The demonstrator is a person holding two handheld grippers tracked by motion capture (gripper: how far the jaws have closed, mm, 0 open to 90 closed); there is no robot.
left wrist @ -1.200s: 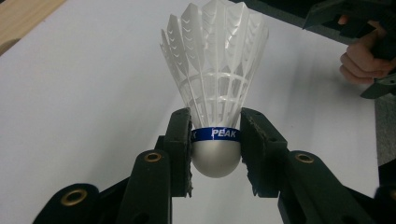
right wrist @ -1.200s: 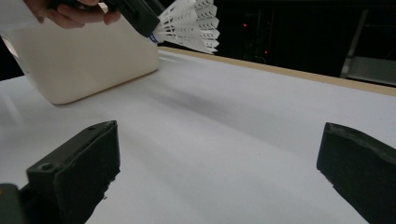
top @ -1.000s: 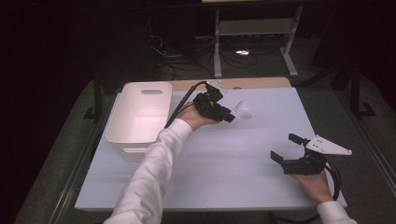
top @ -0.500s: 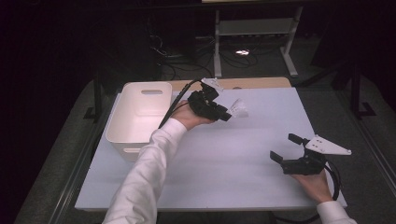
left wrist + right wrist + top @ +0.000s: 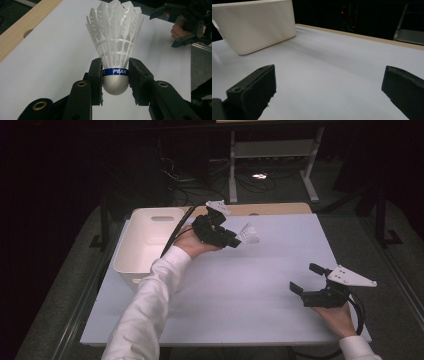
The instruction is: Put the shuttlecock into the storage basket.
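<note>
Left gripper (image 5: 235, 240), jaws clamping one shuttlecock (image 5: 115, 53), has risen slightly toward frame centre; right gripper (image 5: 310, 279) unmoved, jaws wide; one bin (image 5: 145, 242).

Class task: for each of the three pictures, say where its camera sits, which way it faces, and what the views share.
High view: above the table's near edge, facing forward and down; both sleeved forearms show.
Left gripper view: on the left tongs, facing along the jaws clamping the white feathered shuttlecock.
Right gripper view: on the open right tongs, facing the white plastic tub.
Shared: the white tabletop.

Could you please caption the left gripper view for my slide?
Left gripper clamps a white shuttlecock by its silver cap above the table.
</note>
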